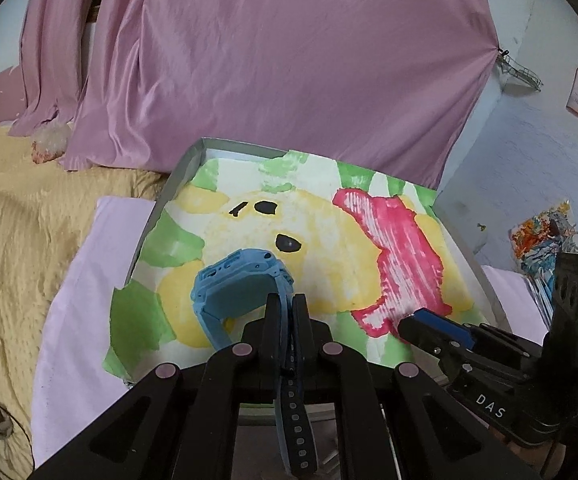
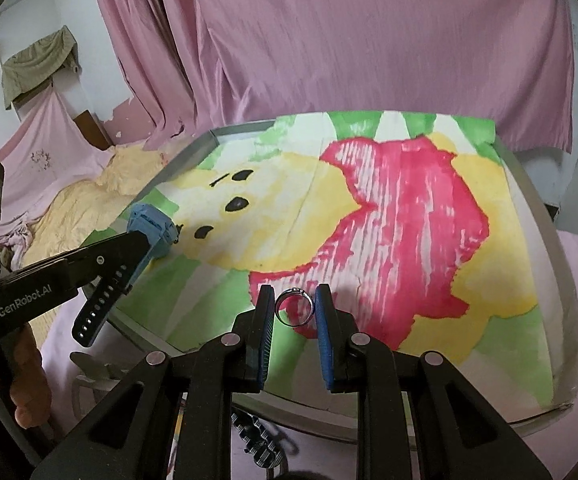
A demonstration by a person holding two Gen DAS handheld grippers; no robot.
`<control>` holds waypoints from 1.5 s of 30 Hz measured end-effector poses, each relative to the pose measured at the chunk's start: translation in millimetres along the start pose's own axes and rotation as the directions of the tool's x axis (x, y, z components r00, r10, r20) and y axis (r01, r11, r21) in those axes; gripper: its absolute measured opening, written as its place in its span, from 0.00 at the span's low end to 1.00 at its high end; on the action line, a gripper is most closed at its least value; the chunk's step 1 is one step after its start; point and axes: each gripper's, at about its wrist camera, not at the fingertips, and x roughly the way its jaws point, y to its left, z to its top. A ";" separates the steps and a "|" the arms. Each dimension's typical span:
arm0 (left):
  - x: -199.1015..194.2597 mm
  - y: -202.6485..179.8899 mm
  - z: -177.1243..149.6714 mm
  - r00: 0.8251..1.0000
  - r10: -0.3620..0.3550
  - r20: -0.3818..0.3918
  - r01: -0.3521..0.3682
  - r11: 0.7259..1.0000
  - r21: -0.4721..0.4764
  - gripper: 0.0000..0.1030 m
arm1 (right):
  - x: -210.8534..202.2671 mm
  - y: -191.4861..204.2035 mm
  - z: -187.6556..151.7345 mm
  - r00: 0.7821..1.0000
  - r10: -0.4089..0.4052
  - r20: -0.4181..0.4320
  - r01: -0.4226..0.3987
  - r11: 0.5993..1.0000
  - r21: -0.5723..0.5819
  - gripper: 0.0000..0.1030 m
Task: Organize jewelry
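A blue watch (image 1: 237, 288) hangs pinched by its strap in my left gripper (image 1: 285, 308), its square case tipped just ahead of the fingertips and over the near-left corner of the tray (image 1: 161, 208). The strap's punched tail trails back beneath the gripper. In my right gripper (image 2: 294, 308), a silver ring (image 2: 294, 307) stands upright between the blue pads (image 2: 323, 320), the jaws set slightly wider than the band; whether they touch it I cannot tell. The ring sits above the red patch of the painted paper (image 2: 401, 232) lining the tray, a yellow, green and red picture with black marks. From the right wrist view, my left gripper enters from the left with the watch over the paper's edge. Beyond the tray, a pink curtain (image 1: 289, 60) hangs; a yellow bedspread (image 1: 17, 220) lies to the left.
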 end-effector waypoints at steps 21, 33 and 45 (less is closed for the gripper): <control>-54.4 -3.9 -24.9 0.982 0.007 0.190 -0.011 1.000 0.022 0.74 | -78.4 -7.0 -24.2 0.962 -0.089 0.257 0.081 0.996 0.042 0.71; -106.1 -5.4 -67.8 0.920 0.041 0.390 -0.053 0.998 0.020 0.99 | -150.7 4.5 -71.5 0.874 -0.148 0.462 0.159 0.987 0.015 0.94; -126.6 -15.7 -105.8 0.891 0.065 0.449 -0.118 0.989 0.090 0.99 | -178.4 8.1 -110.6 0.829 -0.176 0.531 0.199 0.980 0.013 0.95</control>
